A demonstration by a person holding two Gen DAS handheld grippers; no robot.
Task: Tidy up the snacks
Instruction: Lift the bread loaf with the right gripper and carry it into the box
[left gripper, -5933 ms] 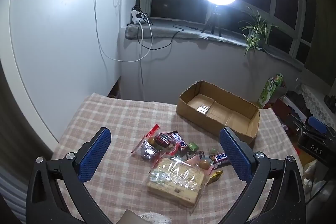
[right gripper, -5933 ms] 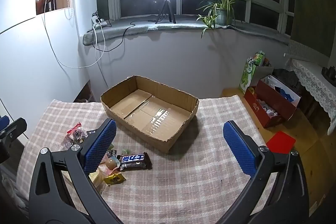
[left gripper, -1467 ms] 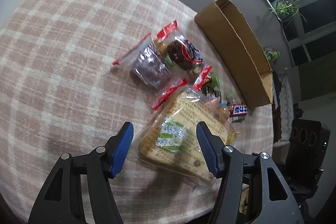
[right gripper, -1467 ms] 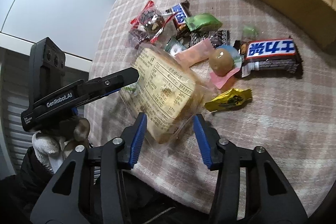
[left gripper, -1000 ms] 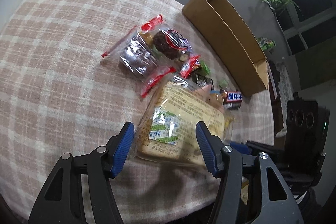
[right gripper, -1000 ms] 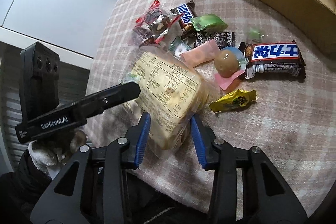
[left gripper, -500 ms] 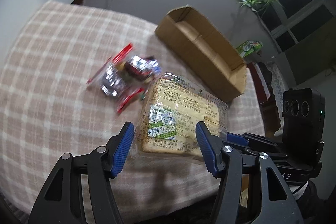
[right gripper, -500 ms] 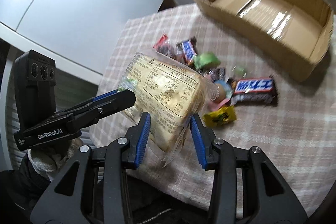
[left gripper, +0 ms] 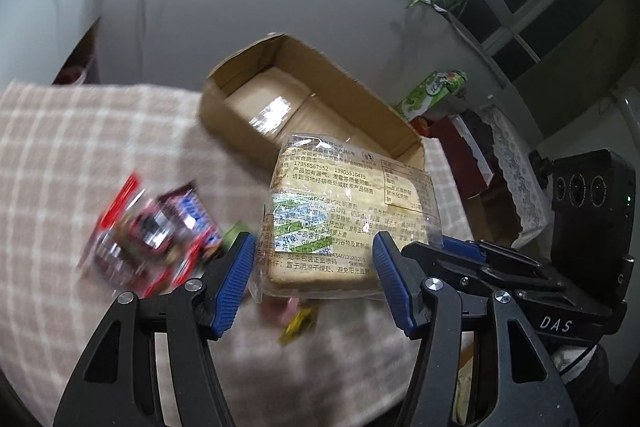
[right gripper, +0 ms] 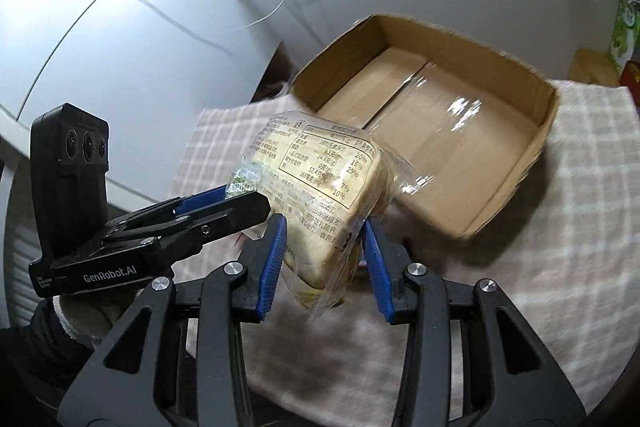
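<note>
The bread packet (left gripper: 344, 223) was gripped by both the left gripper (left gripper: 312, 263) and the right gripper (right gripper: 323, 245), above the checked tablecloth (right gripper: 560, 227), near the cardboard box (right gripper: 532, 163).

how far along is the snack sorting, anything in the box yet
Nothing done yet: the box looks empty. In hand: both tongs, left and right, are shut on the bread pack, held in the air near the box. Left to do: set it in, then move the small snacks lying blurred on the cloth, including a yellow wrapper.
</note>
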